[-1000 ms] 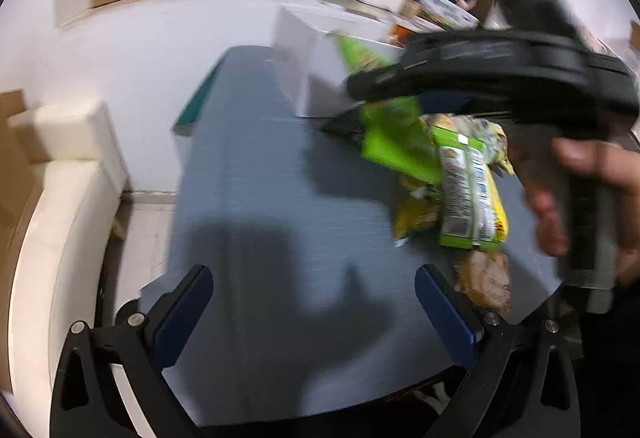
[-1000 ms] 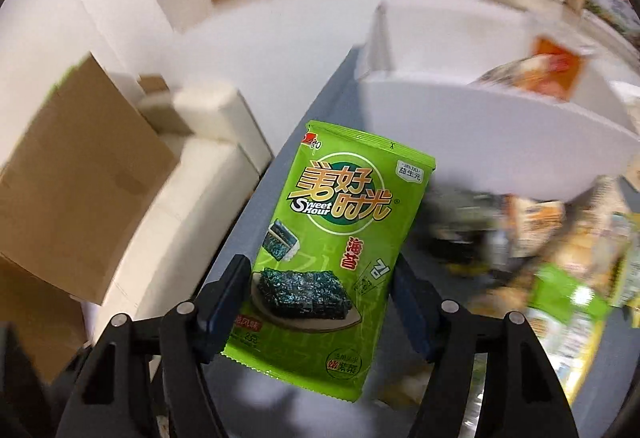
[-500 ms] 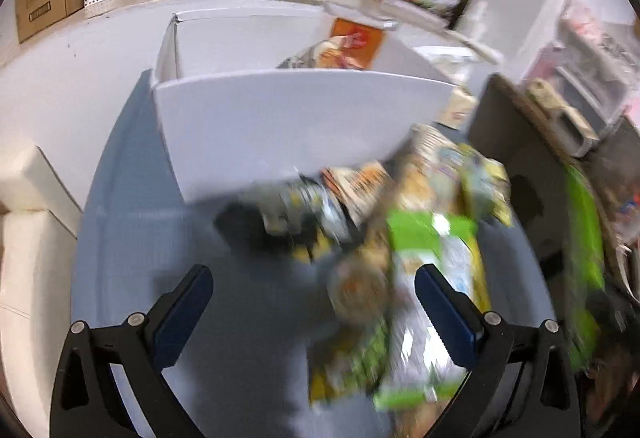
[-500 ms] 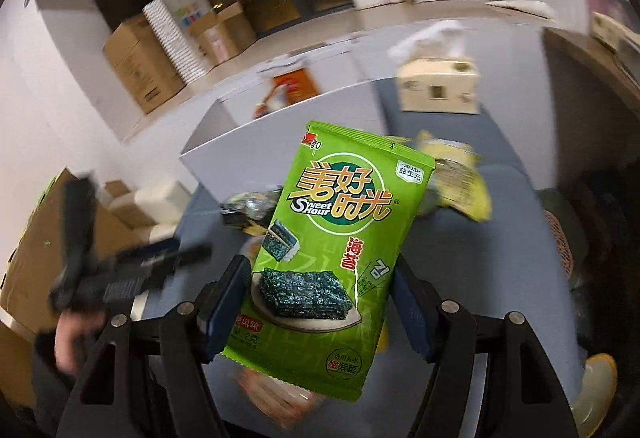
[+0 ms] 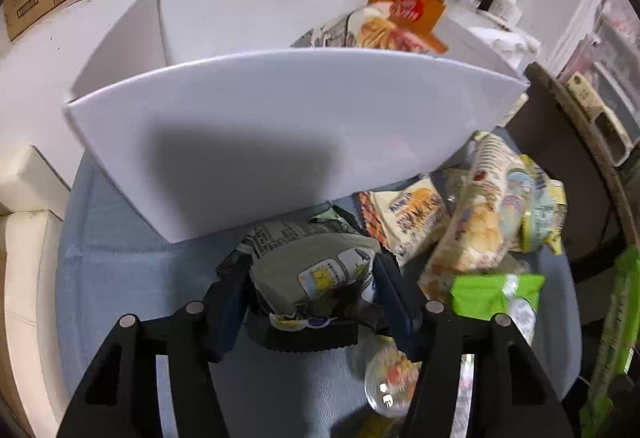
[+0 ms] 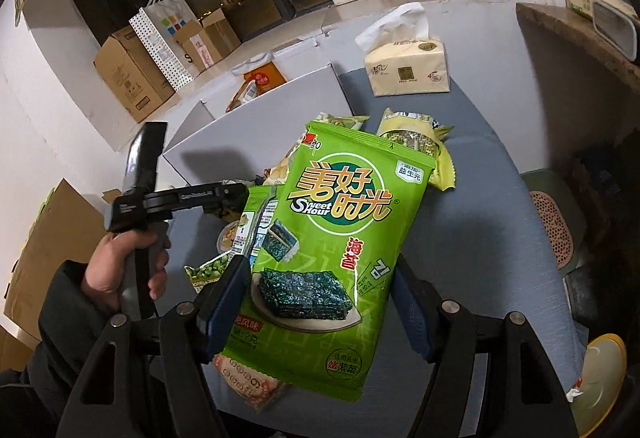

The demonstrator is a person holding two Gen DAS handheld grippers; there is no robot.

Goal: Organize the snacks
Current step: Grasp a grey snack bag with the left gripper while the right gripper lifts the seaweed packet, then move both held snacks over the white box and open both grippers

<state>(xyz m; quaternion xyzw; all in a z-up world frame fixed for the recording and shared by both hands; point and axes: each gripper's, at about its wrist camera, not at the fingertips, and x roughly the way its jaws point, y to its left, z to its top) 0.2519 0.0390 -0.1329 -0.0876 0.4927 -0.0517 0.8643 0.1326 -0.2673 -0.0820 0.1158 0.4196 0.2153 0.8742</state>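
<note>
Left wrist view only: left gripper (image 5: 312, 298) clamped on a grey-olive snack pouch (image 5: 316, 266), blue pads pressed into both sides, pouch sitting between the fingers just in front of the near wall of the white box (image 5: 280, 125). Orange packet (image 5: 404, 17) and another bag poke up inside the box at its far right. Right of the gripper, a heap of snacks on the blue-grey table (image 5: 120, 278): orange-cream bag (image 5: 408, 213), biscuit bag (image 5: 476, 222), green packet (image 5: 496, 294), touching and overlapping. Blurred round pack under the right finger, unclear what it is.

Right wrist view only: right gripper (image 6: 320, 302) closed on a green seaweed packet (image 6: 340, 238), held upright, slightly tilted, raised above the table, lower half pinched between both pads. Shows from outside the person's left hand (image 6: 120, 270) on the other gripper's handle, its nose reaching into the pile next to the white box (image 6: 248, 141). Tissue pack (image 6: 408, 65) at the table's far edge, right of the box. Cardboard boxes (image 6: 132, 77) and dotted paper bag (image 6: 164, 37) on the ledge behind.
</note>
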